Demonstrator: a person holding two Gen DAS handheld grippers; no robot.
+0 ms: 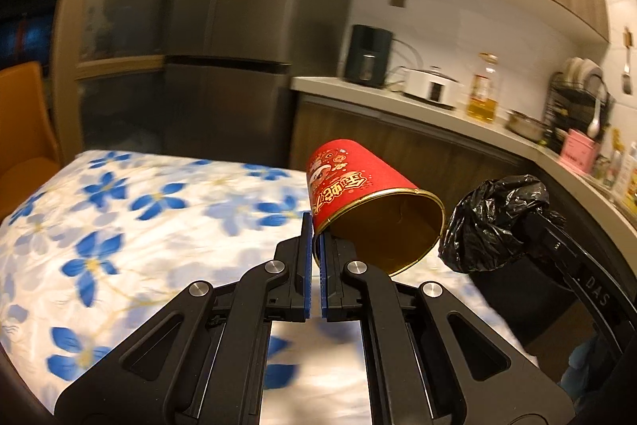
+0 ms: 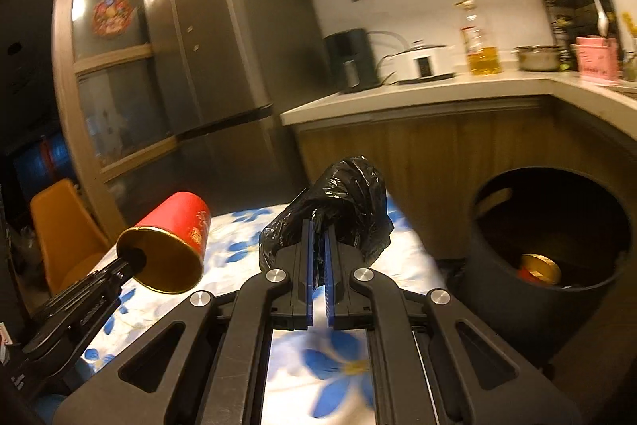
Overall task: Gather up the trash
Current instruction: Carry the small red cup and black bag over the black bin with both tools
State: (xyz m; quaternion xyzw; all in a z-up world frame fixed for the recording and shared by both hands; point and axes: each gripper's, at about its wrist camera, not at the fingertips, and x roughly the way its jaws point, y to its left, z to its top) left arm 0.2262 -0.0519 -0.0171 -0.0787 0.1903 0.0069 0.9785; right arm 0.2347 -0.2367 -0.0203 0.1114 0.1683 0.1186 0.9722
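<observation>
Kitchen setting: table with blue-flower cloth [image 1: 119, 226], fridge and counter behind. Left gripper [image 1: 316, 245] clamped on the rim of a red paper cup [image 1: 358, 194], held tilted above the table's far right corner, mouth toward camera. Right gripper [image 2: 318, 257] clamped on a crumpled black plastic bag [image 2: 350, 194] above the table's right edge. Dark round bin [image 2: 557, 226] stands beside that edge; gold-rimmed red item inside.

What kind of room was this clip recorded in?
Most likely a home kitchen with a dining corner. A tall fridge stands beside a counter carrying a cooker and an oil bottle, and a table with a flowered cloth sits in front.
</observation>
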